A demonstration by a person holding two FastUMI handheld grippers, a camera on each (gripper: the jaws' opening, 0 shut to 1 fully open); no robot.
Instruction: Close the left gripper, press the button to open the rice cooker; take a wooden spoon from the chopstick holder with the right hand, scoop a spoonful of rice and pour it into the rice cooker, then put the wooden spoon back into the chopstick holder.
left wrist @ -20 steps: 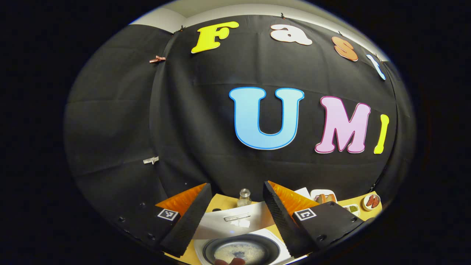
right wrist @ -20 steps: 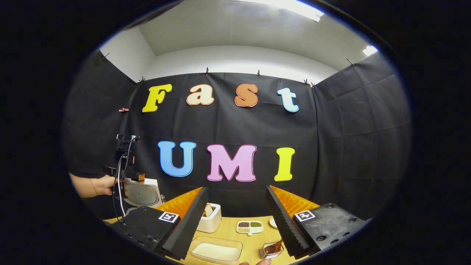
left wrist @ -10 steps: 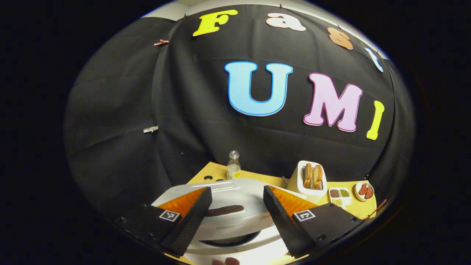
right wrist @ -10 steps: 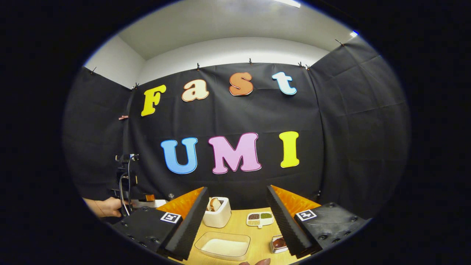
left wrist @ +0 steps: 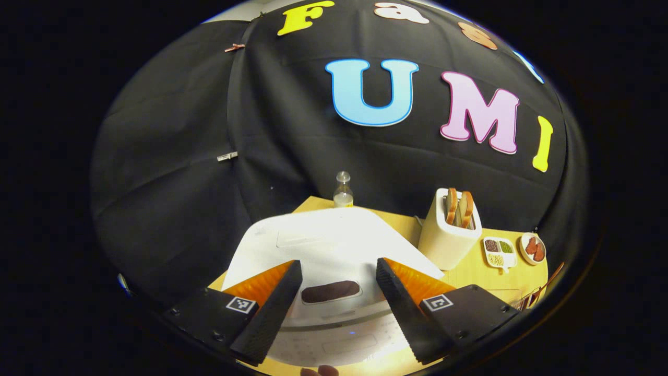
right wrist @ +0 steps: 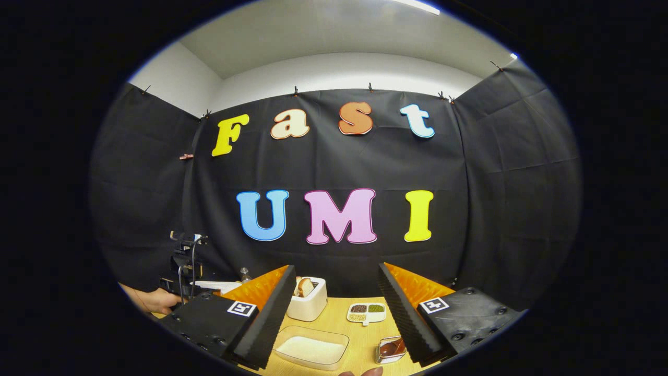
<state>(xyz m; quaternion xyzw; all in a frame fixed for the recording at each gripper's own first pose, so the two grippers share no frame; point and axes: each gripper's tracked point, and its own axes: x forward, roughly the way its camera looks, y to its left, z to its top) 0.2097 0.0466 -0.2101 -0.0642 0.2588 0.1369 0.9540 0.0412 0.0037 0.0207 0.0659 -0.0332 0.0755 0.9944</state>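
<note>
The white rice cooker (left wrist: 323,245) stands right below my left gripper (left wrist: 337,263), its lid down, with a dark oval panel (left wrist: 330,291) between the open fingers. Nothing is held there. In the right gripper view the cooker's lid (right wrist: 216,285) is a low white edge at the left, with the other gripper (right wrist: 182,266) and the hand (right wrist: 151,300) holding it above. My right gripper (right wrist: 335,269) is open and empty above the table. Beneath it lie a clear container of white rice (right wrist: 311,347) and the chopstick holder (right wrist: 389,351) with the brown wooden spoon in it.
On the wooden table (right wrist: 334,324) a white toaster (left wrist: 449,230) holds bread slices. A divided dish of beans (left wrist: 497,249) and a small plate (left wrist: 533,246) sit to its right. A small bottle (left wrist: 343,190) stands behind the cooker by the cloth wall.
The rice cooker's lid has swung down from upright to flat over the pot of rice. My left gripper came down with it. The right gripper shifted only slightly.
</note>
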